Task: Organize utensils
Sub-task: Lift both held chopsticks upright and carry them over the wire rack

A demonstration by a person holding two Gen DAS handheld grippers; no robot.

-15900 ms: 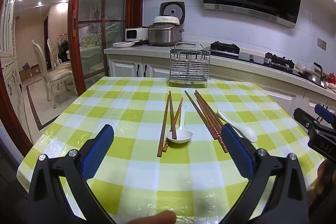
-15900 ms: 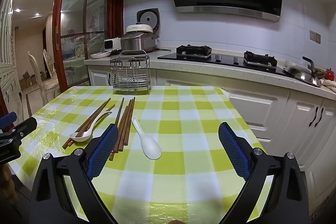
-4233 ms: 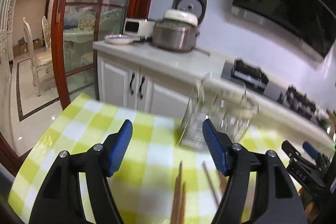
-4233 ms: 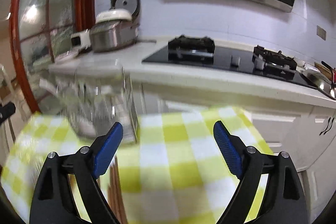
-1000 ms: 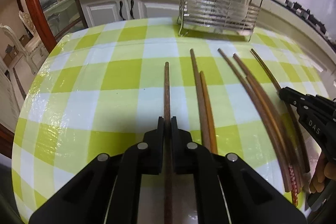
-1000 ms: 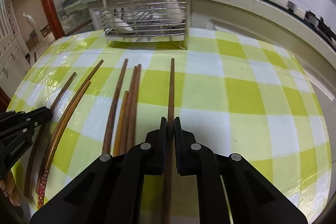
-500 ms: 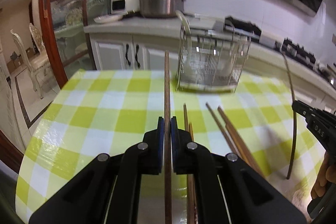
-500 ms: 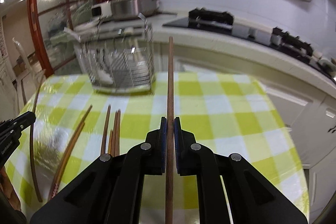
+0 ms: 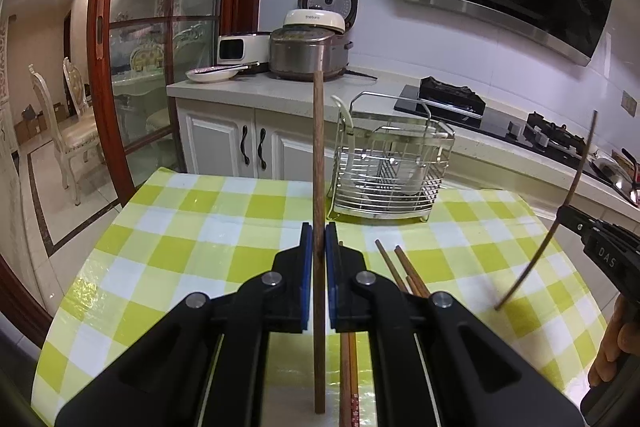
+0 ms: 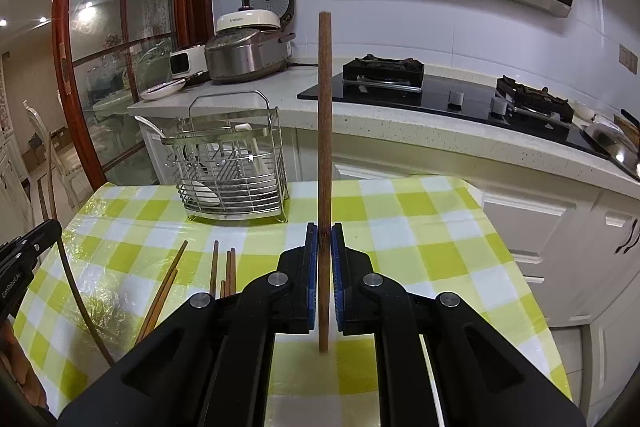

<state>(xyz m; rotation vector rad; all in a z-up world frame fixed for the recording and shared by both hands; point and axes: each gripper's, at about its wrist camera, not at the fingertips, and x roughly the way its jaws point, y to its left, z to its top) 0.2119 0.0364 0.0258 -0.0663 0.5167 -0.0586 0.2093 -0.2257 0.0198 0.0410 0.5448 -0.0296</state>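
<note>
Left gripper [image 9: 319, 239]: black two-finger claw with blue pads, pressed tight on a dark brown wooden chopstick [image 9: 318, 163] that stands upright between the pads, its lower end hanging above the table.
Right gripper [image 10: 324, 239]: black claw with blue pads, pinching a second reddish-brown wooden chopstick [image 10: 324, 115], also upright, its lower end clear of the cloth.
Cross view: in the left wrist view the right gripper [image 9: 600, 247] shows at the right edge with its chopstick [image 9: 560, 211] bowed by the lens; in the right wrist view the left gripper [image 10: 24, 259] shows at the left edge with its chopstick [image 10: 60, 227].
Loose chopsticks: several brown wooden chopsticks [image 10: 224, 271] lie flat on the yellow-green and white checked tablecloth [image 10: 420, 247], near the left side of the right claw.
Wire rack: a shiny metal wire utensil basket [image 10: 234, 167] stands at the far edge of the table, well beyond both claws.
In the rack: white ceramic spoons [image 10: 204, 193], handles leaning up.
Background: a steel rice cooker [image 10: 246, 47] on the pale stone counter [image 10: 400, 119].
</note>
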